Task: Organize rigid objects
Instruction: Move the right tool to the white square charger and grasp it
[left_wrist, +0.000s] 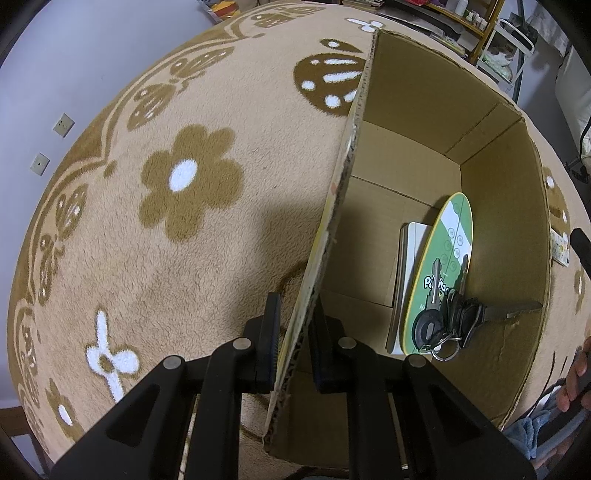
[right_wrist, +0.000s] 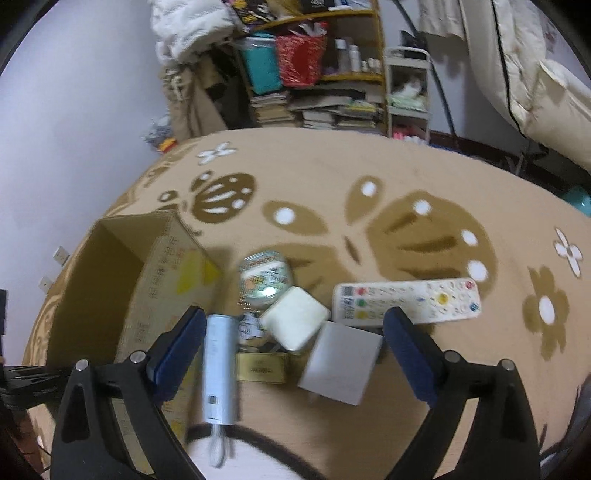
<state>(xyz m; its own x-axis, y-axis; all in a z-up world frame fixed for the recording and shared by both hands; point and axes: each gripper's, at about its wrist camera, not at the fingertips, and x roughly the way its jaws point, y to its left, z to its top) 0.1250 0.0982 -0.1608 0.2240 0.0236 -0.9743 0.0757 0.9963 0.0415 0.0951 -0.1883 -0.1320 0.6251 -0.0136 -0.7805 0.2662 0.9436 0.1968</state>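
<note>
My left gripper (left_wrist: 295, 347) is shut on the near wall of an open cardboard box (left_wrist: 340, 192), one finger outside and one inside. Inside the box lie a green oval board (left_wrist: 439, 266), a white flat item (left_wrist: 406, 280) under it, and a bunch of keys (left_wrist: 447, 317). My right gripper (right_wrist: 295, 350) is open above a cluster on the rug: a pale blue cylinder (right_wrist: 219, 369), a grey cube (right_wrist: 340, 369), a white square case (right_wrist: 295, 317), a gold tin (right_wrist: 262, 367), a round jar (right_wrist: 264, 278) and a white remote (right_wrist: 406, 301). The box (right_wrist: 110, 295) stands to their left.
Everything rests on a tan rug with brown flower and butterfly patterns (right_wrist: 424, 229). Cluttered shelves with books and bins (right_wrist: 314, 74) stand along the far wall. A person's hand (left_wrist: 576, 380) shows at the right edge of the left wrist view.
</note>
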